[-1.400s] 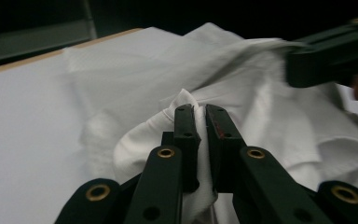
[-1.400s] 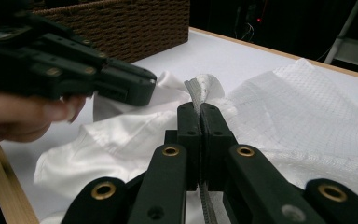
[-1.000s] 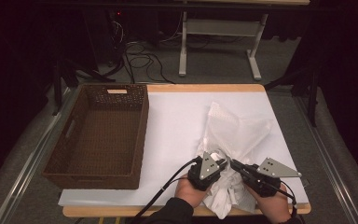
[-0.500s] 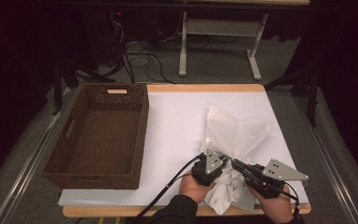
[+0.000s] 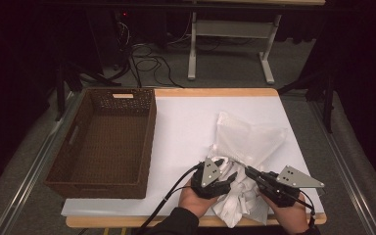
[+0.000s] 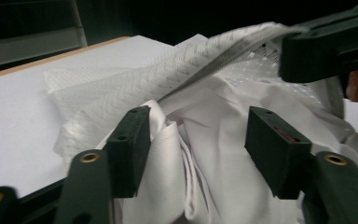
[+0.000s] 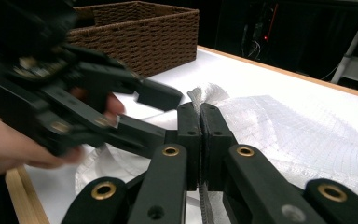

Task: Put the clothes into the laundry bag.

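A white mesh bag [image 5: 249, 139] lies on the right half of the table, its mouth toward the near edge. A white cloth [image 5: 235, 203] bunches out of that mouth. My right gripper [image 5: 249, 171] is shut on the bag's mouth edge and holds it lifted; in the right gripper view its jaws [image 7: 200, 112] pinch the mesh bag [image 7: 284, 135]. My left gripper [image 5: 229, 178] is open just left of it. In the left gripper view, its fingers [image 6: 200, 140] straddle the white cloth [image 6: 214, 144] under the raised mesh bag [image 6: 168, 70]. The open left gripper [image 7: 161, 114] also shows in the right gripper view.
A brown woven basket [image 5: 149, 132] stands with nothing in it on the table's left half, also seen as the basket [image 7: 154, 42] behind the grippers. White paper [image 5: 186, 122] covers the tabletop. The wooden near edge [image 5: 127, 221] lies just below the hands.
The right gripper has shifted a little to the right with the bag's edge in it. The left gripper has stayed near the cloth at the bag's mouth.
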Demonstrator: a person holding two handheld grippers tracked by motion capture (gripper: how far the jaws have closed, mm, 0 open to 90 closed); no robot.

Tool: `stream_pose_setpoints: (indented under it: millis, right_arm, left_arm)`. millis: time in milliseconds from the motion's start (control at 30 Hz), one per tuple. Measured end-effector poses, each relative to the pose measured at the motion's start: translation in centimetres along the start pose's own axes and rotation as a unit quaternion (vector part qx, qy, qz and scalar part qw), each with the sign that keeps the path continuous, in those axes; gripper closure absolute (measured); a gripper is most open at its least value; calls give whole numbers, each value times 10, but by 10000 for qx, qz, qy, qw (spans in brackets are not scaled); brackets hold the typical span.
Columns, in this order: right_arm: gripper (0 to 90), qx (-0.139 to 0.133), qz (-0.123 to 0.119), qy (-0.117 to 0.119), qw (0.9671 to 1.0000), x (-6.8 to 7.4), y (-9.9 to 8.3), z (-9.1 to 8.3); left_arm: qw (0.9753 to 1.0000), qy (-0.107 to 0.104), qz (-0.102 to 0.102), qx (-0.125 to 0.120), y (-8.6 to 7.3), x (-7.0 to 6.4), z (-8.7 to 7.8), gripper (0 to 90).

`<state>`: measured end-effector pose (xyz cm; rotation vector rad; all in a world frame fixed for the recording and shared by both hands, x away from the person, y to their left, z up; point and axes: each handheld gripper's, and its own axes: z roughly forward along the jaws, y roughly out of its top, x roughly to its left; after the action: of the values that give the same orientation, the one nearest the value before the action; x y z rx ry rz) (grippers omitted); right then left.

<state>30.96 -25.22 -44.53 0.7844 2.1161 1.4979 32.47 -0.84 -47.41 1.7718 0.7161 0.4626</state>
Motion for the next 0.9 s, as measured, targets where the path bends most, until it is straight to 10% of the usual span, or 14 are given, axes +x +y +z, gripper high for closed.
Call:
stream_pose_setpoints:
  millis: [200,433,700,900]
  right_arm:
    - [896,46,-4,-13,10000,1,-1,2]
    - [895,60,-14,-9,10000,1,-1,2]
    - [895,92,-12,-17,10000,1,-2,3]
    - [896,150,1,-78,9999,1,-1,5]
  left_arm:
    - [9997,99,-235,-42,-12,17,-19,244]
    - [9974,-24,-474,546,-33,22,-14,176]
    - [9984,19,-378,412,-37,11,-8,628]
    - [9991,143,284,277,-30,-10,-9,816]
